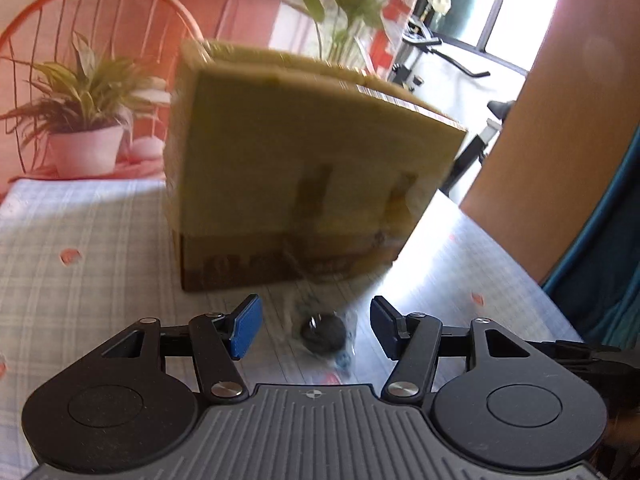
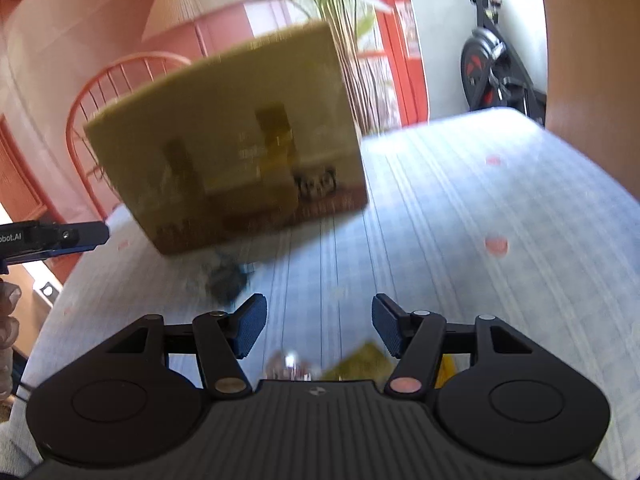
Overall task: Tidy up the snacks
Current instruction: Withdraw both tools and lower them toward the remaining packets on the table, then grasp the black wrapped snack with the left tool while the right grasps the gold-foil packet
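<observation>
A cardboard box (image 1: 304,168) stands on the checked tablecloth (image 1: 100,240); it also shows in the right wrist view (image 2: 232,148). A dark round cookie in a clear wrapper (image 1: 326,334) lies in front of the box, between and just ahead of my open left gripper (image 1: 314,330). The same snack (image 2: 226,276) shows blurred in the right wrist view. My right gripper (image 2: 318,330) is open and empty. A shiny wrapped snack (image 2: 290,364) and a yellow-green packet (image 2: 360,362) lie just under it. The left gripper (image 2: 56,236) shows at the left edge there.
A potted plant (image 1: 86,120) and an orange chair (image 1: 80,12) stand behind the table at the left. Tall plant stems (image 2: 344,40) rise behind the box. An exercise bike (image 2: 496,64) stands beyond the far edge. A wooden panel (image 1: 552,160) is at the right.
</observation>
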A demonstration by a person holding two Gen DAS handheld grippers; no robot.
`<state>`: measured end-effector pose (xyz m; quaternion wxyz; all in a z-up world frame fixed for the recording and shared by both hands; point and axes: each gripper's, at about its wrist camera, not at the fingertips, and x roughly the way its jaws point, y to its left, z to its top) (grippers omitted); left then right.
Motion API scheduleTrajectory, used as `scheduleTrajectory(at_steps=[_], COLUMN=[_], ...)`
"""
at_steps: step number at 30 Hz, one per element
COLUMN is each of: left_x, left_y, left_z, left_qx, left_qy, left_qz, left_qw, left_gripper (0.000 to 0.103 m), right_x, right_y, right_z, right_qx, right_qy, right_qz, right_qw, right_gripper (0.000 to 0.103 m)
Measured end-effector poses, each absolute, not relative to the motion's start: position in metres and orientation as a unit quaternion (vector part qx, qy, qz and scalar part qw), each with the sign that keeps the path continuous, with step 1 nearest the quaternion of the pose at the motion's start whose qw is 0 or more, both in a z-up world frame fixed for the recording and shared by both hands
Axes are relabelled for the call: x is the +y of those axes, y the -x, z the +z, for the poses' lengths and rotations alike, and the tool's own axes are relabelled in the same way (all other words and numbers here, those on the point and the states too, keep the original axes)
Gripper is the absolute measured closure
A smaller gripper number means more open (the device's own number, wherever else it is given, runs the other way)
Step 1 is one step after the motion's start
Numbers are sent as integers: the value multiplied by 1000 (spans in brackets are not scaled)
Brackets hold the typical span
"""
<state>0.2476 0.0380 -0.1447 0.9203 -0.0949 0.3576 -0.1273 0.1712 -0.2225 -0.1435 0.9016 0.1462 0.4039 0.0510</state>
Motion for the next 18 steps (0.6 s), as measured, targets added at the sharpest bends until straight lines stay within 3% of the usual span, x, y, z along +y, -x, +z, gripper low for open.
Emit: scheduleTrajectory(at_steps=[18], left_x=[31], left_y=[-229], left_z=[-168], left_qx=[371], left_qy=[103], left_qz=[-101], left_qw=[918], left_gripper=[41], right_x=[-222], right_y=[-147], right_z=[-182], right_qx=[489], right_qy=[-195], right_qz=[18], right_qw=[850], right_gripper=[41])
